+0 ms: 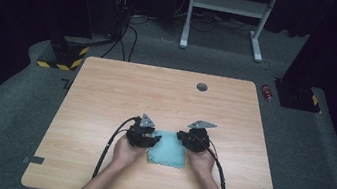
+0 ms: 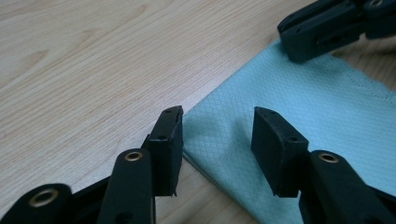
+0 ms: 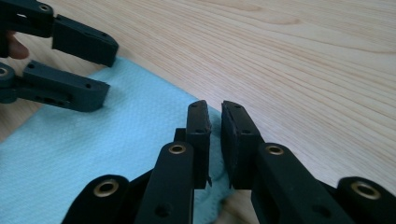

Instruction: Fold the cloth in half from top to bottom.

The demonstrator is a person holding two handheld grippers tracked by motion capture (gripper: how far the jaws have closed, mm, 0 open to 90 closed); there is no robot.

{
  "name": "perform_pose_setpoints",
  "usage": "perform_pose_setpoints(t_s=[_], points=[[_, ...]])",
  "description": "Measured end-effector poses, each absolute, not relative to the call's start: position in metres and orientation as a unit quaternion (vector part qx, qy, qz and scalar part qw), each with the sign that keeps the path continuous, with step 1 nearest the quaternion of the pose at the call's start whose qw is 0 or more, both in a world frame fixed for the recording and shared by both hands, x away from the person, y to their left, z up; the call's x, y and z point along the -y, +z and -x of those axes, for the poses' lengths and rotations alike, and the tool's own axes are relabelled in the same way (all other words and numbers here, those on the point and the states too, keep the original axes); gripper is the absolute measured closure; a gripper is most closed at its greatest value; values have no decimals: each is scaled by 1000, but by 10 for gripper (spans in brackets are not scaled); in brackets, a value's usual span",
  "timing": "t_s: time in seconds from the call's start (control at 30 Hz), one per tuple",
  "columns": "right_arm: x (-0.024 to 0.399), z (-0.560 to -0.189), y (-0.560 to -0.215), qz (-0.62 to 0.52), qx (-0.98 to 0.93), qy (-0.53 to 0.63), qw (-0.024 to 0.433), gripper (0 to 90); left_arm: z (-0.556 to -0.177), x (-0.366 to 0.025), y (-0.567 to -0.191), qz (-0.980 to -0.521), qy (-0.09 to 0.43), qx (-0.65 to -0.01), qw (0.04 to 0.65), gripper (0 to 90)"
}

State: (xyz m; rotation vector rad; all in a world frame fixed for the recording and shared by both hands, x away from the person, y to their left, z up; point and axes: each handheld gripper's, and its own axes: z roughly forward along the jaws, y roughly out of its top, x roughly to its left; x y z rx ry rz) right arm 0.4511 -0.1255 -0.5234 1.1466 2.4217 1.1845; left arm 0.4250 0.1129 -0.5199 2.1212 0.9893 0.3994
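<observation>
Cloth point(image 1: 167, 149), a small teal square, lies flat on the counter point(image 1: 105, 95) near the person's edge, around 6 o'clock from the counter's middle, right between the two hands.

Nearest in, the left hand point(image 1: 125, 152) has its left gripper point(image 2: 217, 135) on the cloth's 9 o'clock edge. The fingers point(image 2: 169, 140) are spread apart, one just off the cloth over bare wood, the other over the fabric, so the edge sits between them with nothing pinched. Looks lined up to close on that edge.

On the 3 o'clock side the right hand point(image 1: 201, 162) brings in the right gripper point(image 3: 215, 140). Its fingers point(image 3: 198, 135) are nearly together, a thin gap left, with a bit of the cloth's corner bunched up in between. I'd say they're grasping the cloth, or just about.

My guess at why one gripper sits on each side: lifting or folding a floppy thing needs both ends held.

Farther out, a grey round plug point(image 1: 202, 87) sits in the counter at 12 o'clock, and beyond that there's a white frame point(image 1: 229, 12) on the floor.
</observation>
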Motion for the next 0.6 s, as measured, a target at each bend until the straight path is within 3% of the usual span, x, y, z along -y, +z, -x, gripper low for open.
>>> perform_pose_setpoints(t_s=[0.23,0.4,0.6], points=[[131,-451,-523,-393,-821,400,110,797,-422,-122,-517,-823,150,-405,369,515],[131,-450,-523,-391,-821,401,111,789,-399,-121,-509,-822,140,-386,395,485],[130,-449,-523,-392,-820,401,112,779,-376,-121,-514,-841,149,-366,370,449]])
